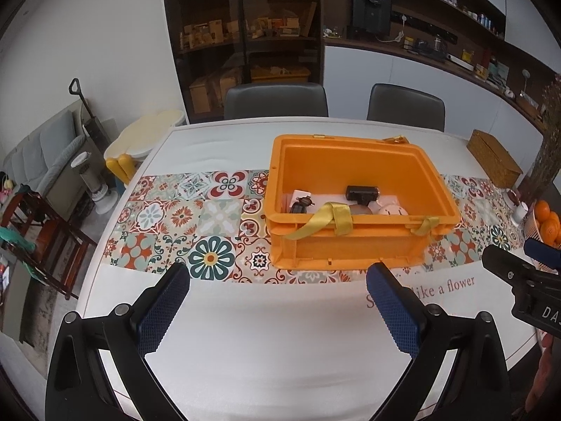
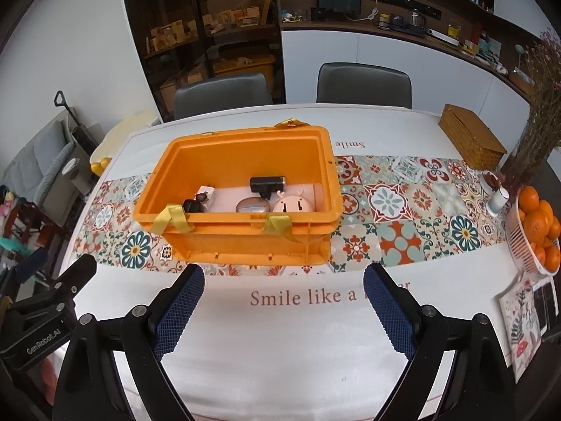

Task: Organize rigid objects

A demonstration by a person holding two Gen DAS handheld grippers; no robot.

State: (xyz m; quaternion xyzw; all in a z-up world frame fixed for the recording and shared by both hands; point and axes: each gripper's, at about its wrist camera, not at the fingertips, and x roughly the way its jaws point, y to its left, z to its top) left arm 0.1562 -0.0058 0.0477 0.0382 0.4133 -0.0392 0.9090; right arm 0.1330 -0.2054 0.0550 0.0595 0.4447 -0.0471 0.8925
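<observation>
An orange plastic crate (image 1: 350,245) (image 2: 245,242) with yellow ribbon straps stands on the patterned table runner. Inside lie a black boxy device (image 1: 362,193) (image 2: 267,184), a white adapter (image 1: 301,196) (image 2: 207,191), a small dark gadget (image 1: 299,207) (image 2: 193,205), a grey oval case (image 2: 253,206) and a pale pink round item (image 2: 292,204) (image 1: 391,209). My left gripper (image 1: 278,310) is open and empty, in front of the crate. My right gripper (image 2: 284,310) is open and empty, also in front of the crate. Each gripper shows at the edge of the other's view.
A woven wicker box (image 2: 471,137) (image 1: 494,158) sits at the far right of the table. A basket of oranges (image 2: 536,228), a small white cup (image 2: 498,200) and a floral card (image 2: 526,322) lie on the right. Two grey chairs (image 2: 363,82) stand behind the table.
</observation>
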